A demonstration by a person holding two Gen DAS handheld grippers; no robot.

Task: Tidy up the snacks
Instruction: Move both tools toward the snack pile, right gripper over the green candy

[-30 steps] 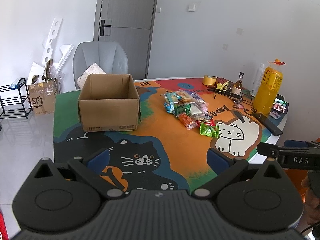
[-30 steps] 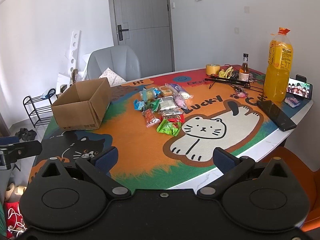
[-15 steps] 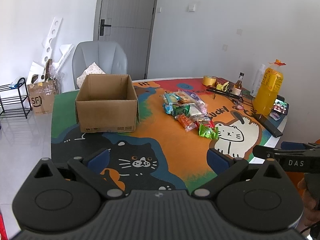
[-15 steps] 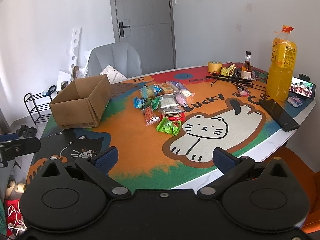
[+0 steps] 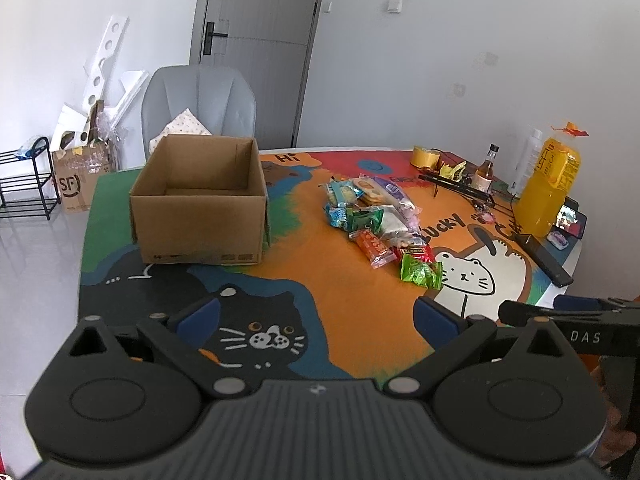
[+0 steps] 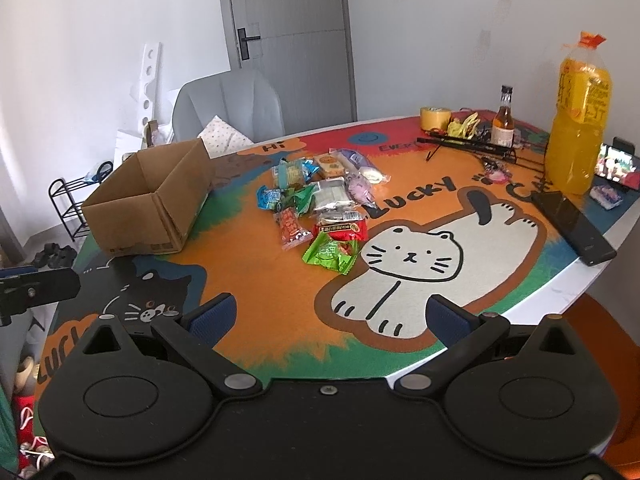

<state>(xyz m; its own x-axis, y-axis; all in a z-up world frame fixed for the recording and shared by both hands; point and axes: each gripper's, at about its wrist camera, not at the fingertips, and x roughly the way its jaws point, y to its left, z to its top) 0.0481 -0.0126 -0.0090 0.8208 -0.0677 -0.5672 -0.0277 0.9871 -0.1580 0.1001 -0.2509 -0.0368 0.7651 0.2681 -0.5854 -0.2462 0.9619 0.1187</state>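
My left gripper point(image 5: 316, 316) is matte black with blue finger pads point(image 5: 198, 316), round discs and silver screws; my right gripper point(image 6: 330, 318) matches, its side lettered "DAS".

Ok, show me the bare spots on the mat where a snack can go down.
Free: the orange strip between the cardboard box and the snack pile; the near edge over the black cat print; and the white cat print. Crowded: around the juice bottle, phone and tape roll.
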